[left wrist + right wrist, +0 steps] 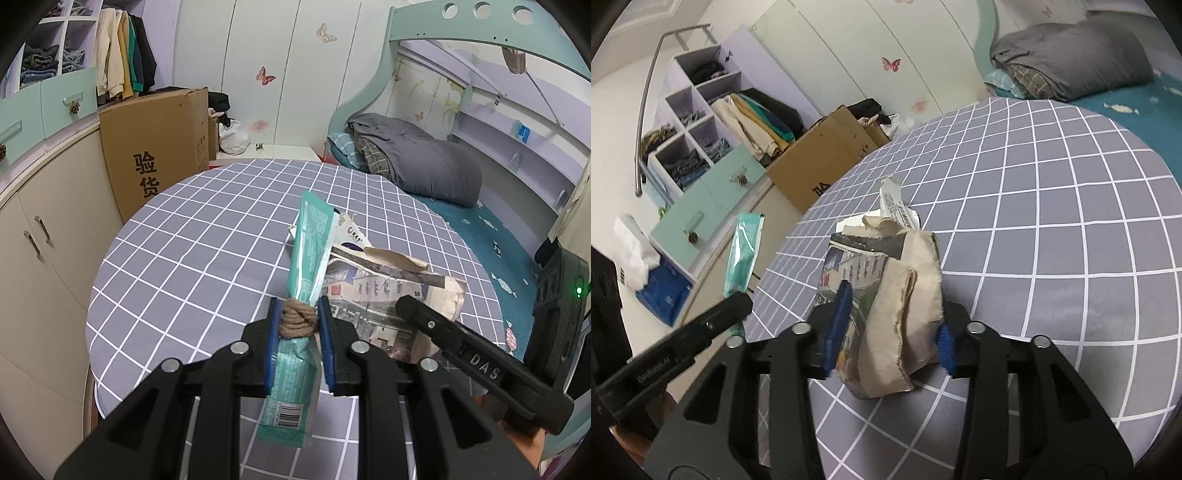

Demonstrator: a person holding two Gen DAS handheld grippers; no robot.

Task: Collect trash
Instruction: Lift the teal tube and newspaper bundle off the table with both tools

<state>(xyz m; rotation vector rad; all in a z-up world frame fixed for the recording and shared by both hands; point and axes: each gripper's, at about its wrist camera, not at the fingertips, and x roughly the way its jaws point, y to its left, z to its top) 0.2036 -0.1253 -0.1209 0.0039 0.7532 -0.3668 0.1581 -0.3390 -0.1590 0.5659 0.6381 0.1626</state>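
The crumpled newspaper wad (882, 306) sits on the round table (1052, 229) with the grey checked cloth, at about 6 o'clock in the right wrist view. The right gripper (888, 332) has its blue pads on both sides of the wad and squeezes it. The paper is brownish, torn, with a printed picture of buildings.

Only the left wrist view shows the teal wrapper (308, 258) up close. It has a barcode at the bottom, and a knot of brown rope (297, 319) sits in front of it. The left gripper (297, 325) is clamped on the rope and wrapper. At 4 o'clock the other gripper's finger reads "DAS". A cardboard box (159, 147) at 10 o'clock has Chinese writing, "验货".
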